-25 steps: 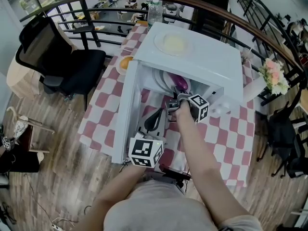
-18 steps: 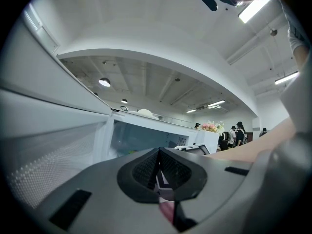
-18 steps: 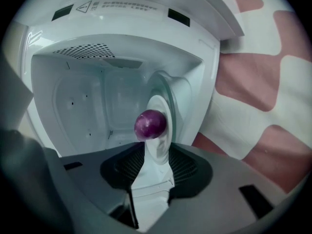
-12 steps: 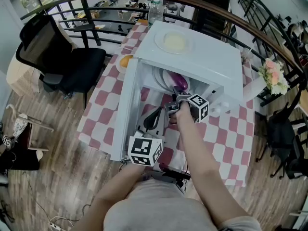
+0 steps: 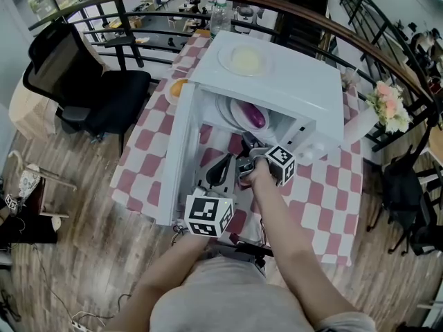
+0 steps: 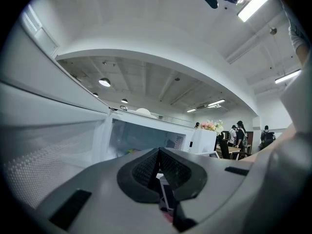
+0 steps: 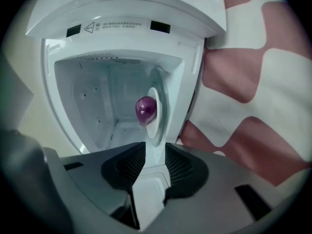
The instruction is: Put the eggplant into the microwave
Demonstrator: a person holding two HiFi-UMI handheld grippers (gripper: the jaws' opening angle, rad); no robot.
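Observation:
The purple eggplant (image 5: 256,116) (image 7: 145,109) lies on a white plate (image 5: 237,111) (image 7: 157,126) inside the white microwave (image 5: 277,81), whose door (image 5: 176,158) hangs open to the left. My right gripper (image 5: 247,149) (image 7: 155,152) hovers just outside the opening, pointing at the eggplant and apart from it. Its jaws have just been closing a little, a gap still shows between them, and nothing is in it. My left gripper (image 5: 220,171) (image 6: 158,162) rests beside the open door, its pads meeting at the tips with nothing held.
A plate with pale food (image 5: 243,61) sits on top of the microwave. An orange item (image 5: 181,88) lies on the red-checked tablecloth (image 5: 325,192) behind the door. A black chair (image 5: 90,88) stands left, flowers (image 5: 389,106) right, and a curved railing (image 5: 332,26) behind.
My right gripper has drawn back from the microwave's mouth toward the person, leaving the eggplant on the plate inside. The left gripper has stayed put.

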